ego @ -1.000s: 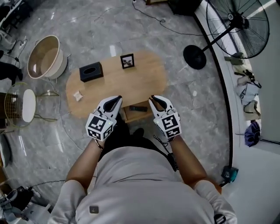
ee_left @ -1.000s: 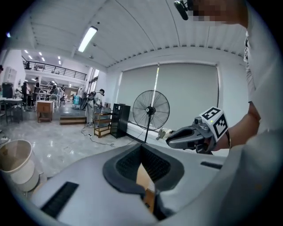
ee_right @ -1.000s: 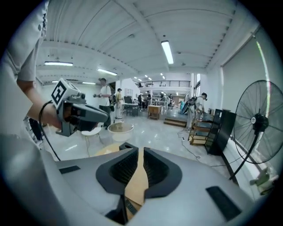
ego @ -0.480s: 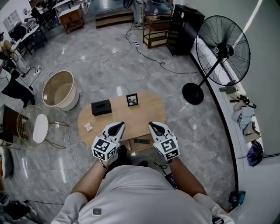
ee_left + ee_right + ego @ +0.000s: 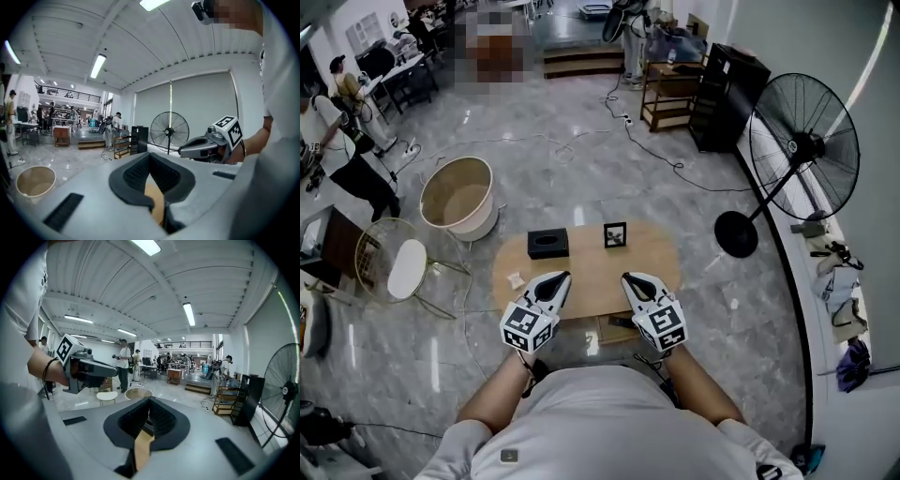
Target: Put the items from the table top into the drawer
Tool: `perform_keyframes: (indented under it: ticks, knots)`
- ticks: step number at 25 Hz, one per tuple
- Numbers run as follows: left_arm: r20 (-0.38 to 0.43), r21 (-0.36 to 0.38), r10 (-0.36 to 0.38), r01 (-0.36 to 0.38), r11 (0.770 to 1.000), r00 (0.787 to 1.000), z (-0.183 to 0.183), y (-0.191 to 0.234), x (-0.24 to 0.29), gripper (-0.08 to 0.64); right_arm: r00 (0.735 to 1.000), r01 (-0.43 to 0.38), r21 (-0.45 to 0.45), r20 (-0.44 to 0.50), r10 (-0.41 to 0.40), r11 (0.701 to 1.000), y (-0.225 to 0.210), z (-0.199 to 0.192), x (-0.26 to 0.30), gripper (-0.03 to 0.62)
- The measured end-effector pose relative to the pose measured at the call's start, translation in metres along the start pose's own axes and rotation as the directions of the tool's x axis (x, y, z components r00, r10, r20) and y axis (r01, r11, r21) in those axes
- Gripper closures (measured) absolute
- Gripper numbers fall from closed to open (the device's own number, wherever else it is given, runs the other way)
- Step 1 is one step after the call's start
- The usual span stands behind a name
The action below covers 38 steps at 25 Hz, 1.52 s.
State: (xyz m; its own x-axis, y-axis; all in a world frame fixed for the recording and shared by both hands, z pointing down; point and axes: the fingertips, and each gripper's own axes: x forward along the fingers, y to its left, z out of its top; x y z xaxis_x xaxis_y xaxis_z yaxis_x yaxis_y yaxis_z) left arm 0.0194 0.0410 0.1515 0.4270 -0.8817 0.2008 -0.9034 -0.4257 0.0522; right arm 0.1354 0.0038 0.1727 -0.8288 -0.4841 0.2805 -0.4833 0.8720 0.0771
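My left gripper [image 5: 557,279] and right gripper [image 5: 631,279] hung closed and empty over the desk [image 5: 654,267]. On it sat the black tissue box [image 5: 547,244], probably light and crushable, best pinched across its width, and the picture frame [image 5: 615,234], likely fragile, best taken by its edges.

Drawer [image 5: 602,328] largely hidden behind right gripper [image 5: 630,279] and torso [image 5: 600,422], worktop's [image 5: 591,262] near edge covered by left gripper [image 5: 557,279], pale item [image 5: 515,279] at its left end too small to identify
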Motion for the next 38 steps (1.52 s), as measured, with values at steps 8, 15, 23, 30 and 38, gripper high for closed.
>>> perform_keyframes:
  ticks: [8, 15, 23, 30, 38]
  knots:
    - [0.002, -0.019, 0.082, -0.082, 0.996, 0.997, -0.011, 0.085, -0.086, 0.551, 0.997, -0.074, -0.010, 0.005, 0.074, 0.997, 0.068, 0.036, 0.078, 0.565]
    - [0.017, -0.021, 0.125, -0.124, 0.992, 0.992, -0.013, 0.163, -0.162, 0.551, 0.993, -0.115, -0.009, 0.006, 0.115, 0.993, 0.139, 0.067, 0.149, 0.565]
    - [0.050, -0.032, 0.179, -0.177, 0.984, 0.983, -0.019, 0.232, -0.250, 0.551, 0.986, -0.168, -0.012, 0.009, 0.168, 0.986, 0.229, 0.096, 0.225, 0.565]
    - [0.046, -0.056, 0.218, -0.216, 0.975, 0.975, -0.033, 0.270, -0.303, 0.551, 0.978, -0.208, -0.009, -0.009, 0.208, 0.978, 0.280, 0.107, 0.271, 0.565]
    - [0.028, -0.115, 0.266, -0.261, 0.958, 0.964, -0.053, 0.292, -0.325, 0.551, 0.965, -0.256, -0.009, -0.068, 0.255, 0.967, 0.302, 0.096, 0.298, 0.565]
